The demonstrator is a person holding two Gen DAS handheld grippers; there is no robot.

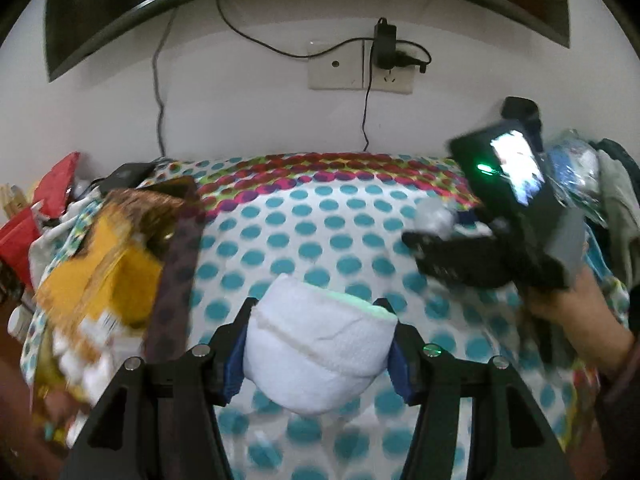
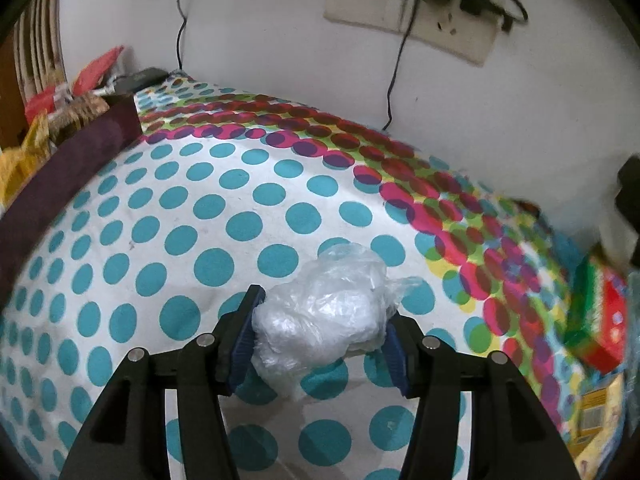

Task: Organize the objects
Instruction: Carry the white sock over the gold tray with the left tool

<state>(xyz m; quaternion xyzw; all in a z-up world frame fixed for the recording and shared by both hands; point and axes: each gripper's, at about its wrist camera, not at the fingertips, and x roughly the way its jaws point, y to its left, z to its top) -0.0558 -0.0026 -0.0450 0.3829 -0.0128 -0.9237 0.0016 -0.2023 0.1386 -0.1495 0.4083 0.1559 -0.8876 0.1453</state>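
Observation:
My left gripper (image 1: 320, 312) is shut on a folded white pad with a pale green edge (image 1: 316, 348), held above the dotted tablecloth (image 1: 320, 232). In the right wrist view my right gripper (image 2: 324, 312) is shut on a crumpled ball of clear plastic wrap (image 2: 324, 320), just over the cloth (image 2: 180, 240). The left wrist view also catches the right gripper's body with its lit screen (image 1: 516, 168) at the right, held in a hand (image 1: 576, 312), with the plastic ball (image 1: 436, 216) at its tip.
A dark maroon box (image 1: 176, 272) stuffed with yellow and brown snack packets (image 1: 116, 264) stands at the left; red packets (image 1: 52, 188) lie behind it. More packets (image 2: 600, 320) sit at the right edge. Wall sockets with a charger (image 1: 384, 48) and cables hang behind.

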